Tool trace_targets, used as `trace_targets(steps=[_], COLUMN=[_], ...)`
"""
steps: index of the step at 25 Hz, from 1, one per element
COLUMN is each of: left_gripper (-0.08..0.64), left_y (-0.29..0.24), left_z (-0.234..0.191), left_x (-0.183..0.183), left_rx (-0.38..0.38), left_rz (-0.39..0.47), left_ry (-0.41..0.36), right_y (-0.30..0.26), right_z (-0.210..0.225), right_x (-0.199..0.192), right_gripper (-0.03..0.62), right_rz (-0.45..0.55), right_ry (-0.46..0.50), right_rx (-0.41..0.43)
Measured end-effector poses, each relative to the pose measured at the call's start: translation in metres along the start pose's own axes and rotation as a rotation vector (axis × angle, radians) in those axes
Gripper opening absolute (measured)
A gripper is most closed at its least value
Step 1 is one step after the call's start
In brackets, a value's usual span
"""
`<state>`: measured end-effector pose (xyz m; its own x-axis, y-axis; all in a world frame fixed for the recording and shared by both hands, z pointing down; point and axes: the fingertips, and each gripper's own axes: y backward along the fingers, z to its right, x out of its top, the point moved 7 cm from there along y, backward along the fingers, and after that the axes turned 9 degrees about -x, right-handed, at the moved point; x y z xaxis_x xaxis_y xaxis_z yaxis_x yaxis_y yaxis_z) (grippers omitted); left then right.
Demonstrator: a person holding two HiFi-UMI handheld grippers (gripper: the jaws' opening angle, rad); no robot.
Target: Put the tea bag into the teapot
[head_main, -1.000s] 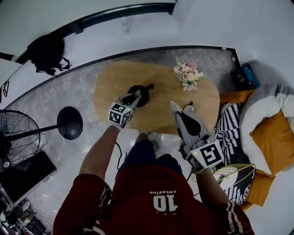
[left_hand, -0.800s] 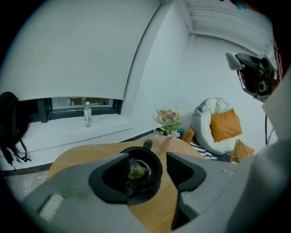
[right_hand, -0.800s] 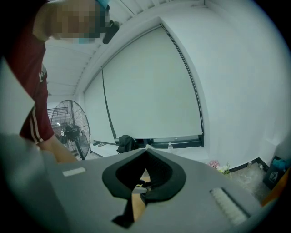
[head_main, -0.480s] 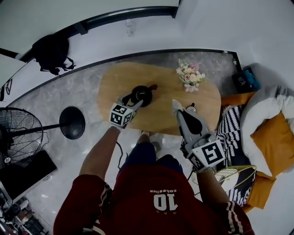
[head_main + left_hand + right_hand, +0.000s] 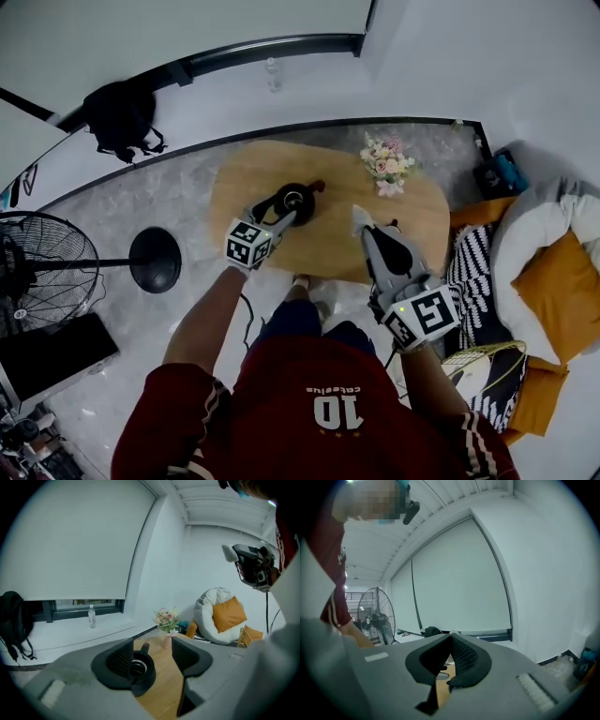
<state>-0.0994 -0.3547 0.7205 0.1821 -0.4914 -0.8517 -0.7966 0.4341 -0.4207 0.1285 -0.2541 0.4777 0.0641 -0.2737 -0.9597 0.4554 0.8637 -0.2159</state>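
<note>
Just changed: left gripper jaws swing wide apart, nothing between them, and gripper has lifted back off teapot, which stands open-mouthed on table. Judgement: tea bag released into pot, task likely done. Tea bag unseen in any view; pot's inside too dark to check. Right gripper closed, empty. Small dark round thing beside it, maybe lid, too small to tell.

The left tongs, held out ahead on a bare left forearm, point forward and a little down. Their jaws have just been opening and stand wide apart with nothing between them. The right tongs, held out beside them, point nearly level, jaws closed together and empty.
</note>
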Motion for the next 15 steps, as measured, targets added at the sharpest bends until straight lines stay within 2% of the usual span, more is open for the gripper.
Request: trace_targets(steps=[6, 10, 15], left_gripper=[0.250, 0.250, 0.250], left_y=[0.025, 0.048, 0.078], left_z=[0.028, 0.052, 0.089], left_x=[0.027, 0.054, 0.086], left_rx=[0.019, 0.030, 0.035], left_rz=[0.070, 0.128, 0.224], left_ry=[-0.045, -0.109, -0.148], right_y=[0.025, 0.034, 0.049], right_z=[-0.009, -0.014, -0.022], right_x=[0.013, 0.023, 0.042], right_gripper=[0.000, 0.000, 0.000], right_rz=[0.051, 0.084, 0.127], right_ry=[0.011, 0.025, 0.057], right_rx=[0.009, 0.031, 0.052])
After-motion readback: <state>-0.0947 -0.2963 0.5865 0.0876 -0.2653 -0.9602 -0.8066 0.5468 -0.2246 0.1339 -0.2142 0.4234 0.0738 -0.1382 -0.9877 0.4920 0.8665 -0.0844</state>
